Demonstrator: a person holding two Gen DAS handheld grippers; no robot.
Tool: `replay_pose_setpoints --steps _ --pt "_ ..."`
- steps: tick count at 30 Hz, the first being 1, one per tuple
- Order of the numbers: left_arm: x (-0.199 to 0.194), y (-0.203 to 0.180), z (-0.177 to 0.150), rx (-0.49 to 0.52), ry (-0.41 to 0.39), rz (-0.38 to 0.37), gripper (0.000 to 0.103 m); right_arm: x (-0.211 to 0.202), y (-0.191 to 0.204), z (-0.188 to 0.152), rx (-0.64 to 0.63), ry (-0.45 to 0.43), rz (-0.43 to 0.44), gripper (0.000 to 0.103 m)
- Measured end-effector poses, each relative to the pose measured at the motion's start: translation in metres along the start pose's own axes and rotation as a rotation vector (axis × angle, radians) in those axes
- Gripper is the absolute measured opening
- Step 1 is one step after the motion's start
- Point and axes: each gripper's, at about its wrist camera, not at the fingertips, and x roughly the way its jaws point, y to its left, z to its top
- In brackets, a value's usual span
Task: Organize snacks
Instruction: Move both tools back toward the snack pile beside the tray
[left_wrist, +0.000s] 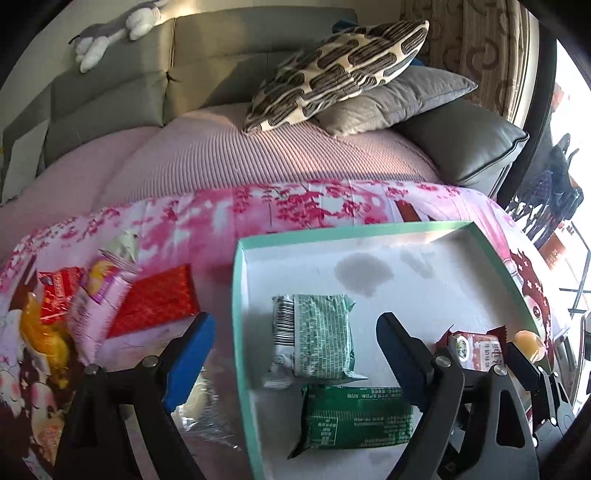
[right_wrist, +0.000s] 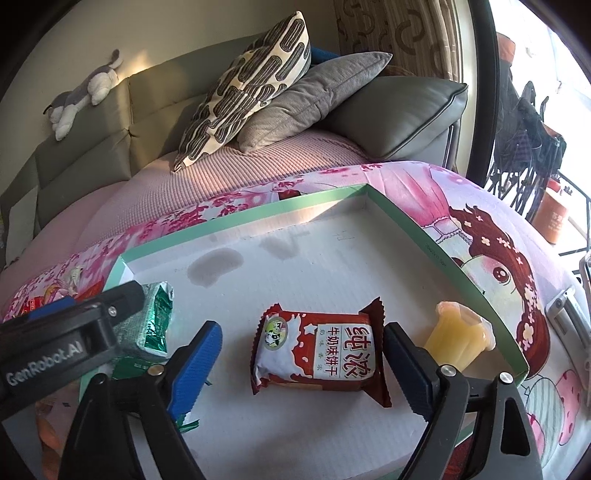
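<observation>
A shallow box with a mint-green rim (left_wrist: 236, 295) (right_wrist: 406, 210) lies on the pink cloth. In it lie a light green snack pack (left_wrist: 314, 336), a dark green pack (left_wrist: 354, 417), a red milk biscuit pack (right_wrist: 317, 350) (left_wrist: 476, 349) and a yellow jelly cup (right_wrist: 456, 332) (left_wrist: 530, 341). My left gripper (left_wrist: 295, 354) is open and empty, straddling the box's left rim, above the light green pack. My right gripper (right_wrist: 303, 362) is open, its fingers on either side of the red biscuit pack without gripping it.
Loose snacks lie left of the box: a red foil pack (left_wrist: 155, 302), a pink pack (left_wrist: 99, 299), a small red pack (left_wrist: 55, 291) and a yellow one (left_wrist: 40, 332). A clear wrapper (left_wrist: 207, 410) lies under the left gripper. A sofa with pillows (left_wrist: 332, 70) stands behind.
</observation>
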Motion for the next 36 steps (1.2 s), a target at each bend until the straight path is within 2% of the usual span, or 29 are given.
replay_pose_setpoints --steps 2,4,5,6,7,18,24,31,36 --pt "-0.006 0.003 0.002 -0.006 -0.01 0.018 0.09 -0.003 0.001 0.001 -0.006 -0.008 0.0 0.094" --pt "-0.012 0.008 0.003 -0.017 -0.019 0.038 0.09 -0.005 0.002 0.002 -0.011 -0.017 0.0 0.103" --pt "-0.014 0.011 0.004 -0.027 -0.023 0.049 0.093 -0.007 0.003 0.002 -0.012 -0.025 0.0 0.103" --pt "-0.016 0.014 0.004 -0.037 -0.024 0.058 0.101 -0.009 0.003 0.003 -0.013 -0.033 0.0 0.103" --pt "-0.017 0.017 0.004 -0.051 -0.028 0.071 0.102 -0.011 0.003 0.004 -0.014 -0.037 0.0 0.103" --pt "-0.027 0.049 -0.001 -0.144 0.0 0.128 0.102 -0.03 0.007 0.012 -0.016 -0.061 0.015 0.103" --pt "-0.041 0.073 -0.012 -0.184 0.008 0.167 0.102 -0.038 0.023 0.012 -0.08 -0.041 0.013 0.103" --pt "-0.064 0.104 -0.029 -0.221 -0.006 0.258 0.102 -0.043 0.044 0.006 -0.117 0.001 0.058 0.103" --pt "-0.079 0.131 -0.038 -0.242 -0.008 0.312 0.102 -0.045 0.07 -0.001 -0.148 0.025 0.137 0.103"
